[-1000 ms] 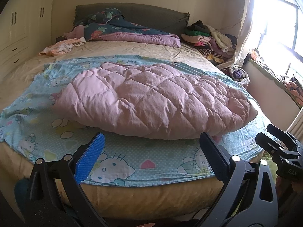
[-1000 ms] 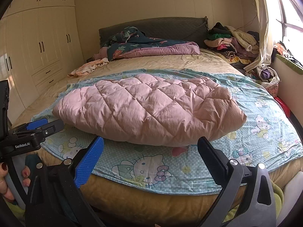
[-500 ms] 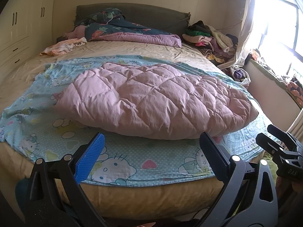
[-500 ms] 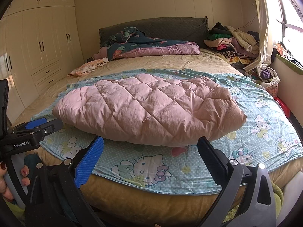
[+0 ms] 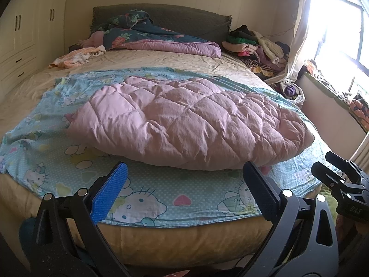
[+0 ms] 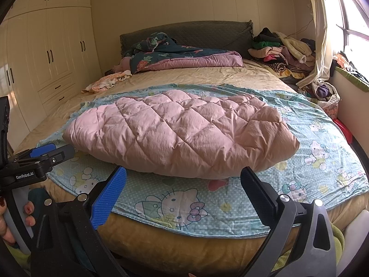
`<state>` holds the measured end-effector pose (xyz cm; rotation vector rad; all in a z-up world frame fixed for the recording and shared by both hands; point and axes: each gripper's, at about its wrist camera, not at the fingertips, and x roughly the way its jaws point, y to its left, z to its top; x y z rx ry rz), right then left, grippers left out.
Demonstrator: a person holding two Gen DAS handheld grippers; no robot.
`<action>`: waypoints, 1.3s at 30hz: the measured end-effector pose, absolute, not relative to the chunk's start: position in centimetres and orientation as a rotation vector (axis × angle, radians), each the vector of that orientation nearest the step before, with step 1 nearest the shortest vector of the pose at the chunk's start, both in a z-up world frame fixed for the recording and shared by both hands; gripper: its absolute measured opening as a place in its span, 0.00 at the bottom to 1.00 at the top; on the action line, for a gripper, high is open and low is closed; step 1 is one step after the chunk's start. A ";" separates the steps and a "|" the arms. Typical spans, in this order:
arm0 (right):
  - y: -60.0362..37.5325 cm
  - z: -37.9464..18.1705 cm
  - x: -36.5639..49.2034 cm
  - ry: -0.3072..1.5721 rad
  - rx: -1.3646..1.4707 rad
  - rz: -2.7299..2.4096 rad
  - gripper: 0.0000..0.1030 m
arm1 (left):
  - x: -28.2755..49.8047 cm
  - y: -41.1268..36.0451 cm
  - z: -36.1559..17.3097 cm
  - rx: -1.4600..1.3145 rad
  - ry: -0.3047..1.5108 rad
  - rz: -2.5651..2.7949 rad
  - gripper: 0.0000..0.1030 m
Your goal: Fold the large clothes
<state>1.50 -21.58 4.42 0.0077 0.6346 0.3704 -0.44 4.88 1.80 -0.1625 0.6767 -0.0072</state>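
Observation:
A puffy pink quilted garment (image 5: 189, 124) (image 6: 180, 136) lies folded into a thick oblong on a light blue cartoon-cat sheet (image 5: 147, 196) (image 6: 322, 161) spread over the bed. My left gripper (image 5: 184, 180) hangs open before the bed's near edge, a short way short of the garment, with nothing between its fingers. My right gripper (image 6: 183, 182) is likewise open and empty, facing the garment's near side. The right gripper (image 5: 341, 177) shows at the right edge of the left wrist view. In the right wrist view the left gripper (image 6: 46, 154) is at the left, a hand (image 6: 13, 219) on its handle.
A dark floral duvet (image 6: 175, 55) and a padded headboard (image 6: 196, 34) lie at the far end. Piled clothes (image 6: 283, 53) fill the far right corner by the curtain (image 6: 320, 34). A small peach cloth (image 6: 108, 82) rests far left. Cream wardrobes (image 6: 46, 57) line the left wall.
The left wrist view has drifted slightly, shifting the bed a little rightward. Nothing on the bed has moved and both grippers stay open.

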 end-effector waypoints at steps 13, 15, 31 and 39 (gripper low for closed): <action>-21.6 4.4 1.6 0.635 0.006 0.370 0.96 | -0.4 4.8 1.9 -0.161 0.674 -0.011 0.91; -21.6 4.4 1.6 0.634 0.005 0.369 0.96 | -0.4 4.8 1.9 -0.160 0.673 -0.011 0.91; -21.8 4.6 1.5 0.634 0.000 0.362 0.96 | -0.1 5.2 1.5 -0.155 0.705 -0.007 0.91; -26.2 5.9 1.4 0.621 0.059 0.262 0.96 | 0.2 8.5 0.1 -0.182 0.755 0.105 0.91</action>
